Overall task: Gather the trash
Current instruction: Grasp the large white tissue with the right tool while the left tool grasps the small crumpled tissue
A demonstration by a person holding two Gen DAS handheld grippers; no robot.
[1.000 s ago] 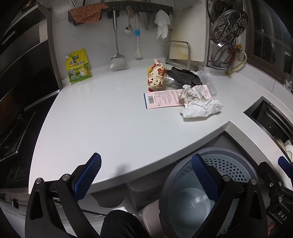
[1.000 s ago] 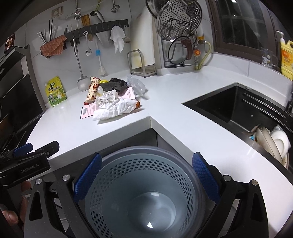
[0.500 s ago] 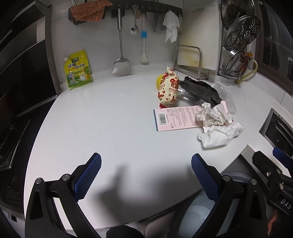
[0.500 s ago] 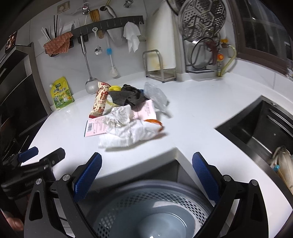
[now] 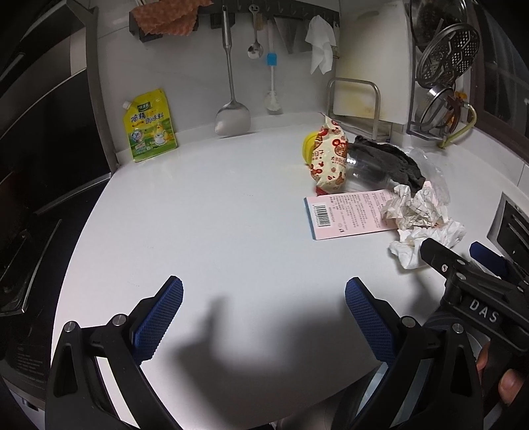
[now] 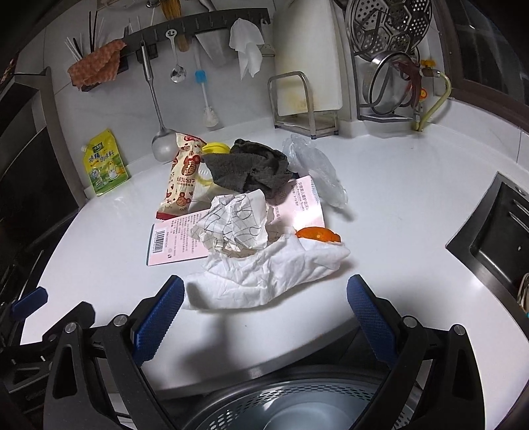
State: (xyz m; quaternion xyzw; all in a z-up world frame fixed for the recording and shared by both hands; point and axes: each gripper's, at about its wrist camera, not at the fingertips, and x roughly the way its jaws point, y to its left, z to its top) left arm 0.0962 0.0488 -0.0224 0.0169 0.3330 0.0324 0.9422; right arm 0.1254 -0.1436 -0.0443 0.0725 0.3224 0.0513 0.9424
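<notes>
A pile of trash lies on the white counter (image 6: 396, 205): a white crumpled paper towel (image 6: 264, 274), a patterned crumpled paper (image 6: 238, 221), a pink packet (image 6: 178, 238), a snack wrapper (image 6: 182, 175), a dark cloth (image 6: 251, 165), clear plastic (image 6: 314, 168) and an orange piece (image 6: 317, 235). My right gripper (image 6: 264, 311) is open and empty, just in front of the paper towel. My left gripper (image 5: 264, 317) is open and empty over bare counter, left of the pile (image 5: 416, 215). The grey perforated bin (image 6: 297, 403) sits below the counter edge.
A sink (image 6: 502, 238) is sunk into the counter at the right. A yellow seasoning pouch (image 5: 148, 125) leans on the back wall. Utensils hang on a wall rail (image 6: 198, 26). A cutting board rack (image 6: 304, 99) and a dish rack (image 6: 390, 66) stand at the back.
Both grippers have moved up and forward from over the bin to over the counter. The right gripper now sits close to the paper towel. Both stay open.
</notes>
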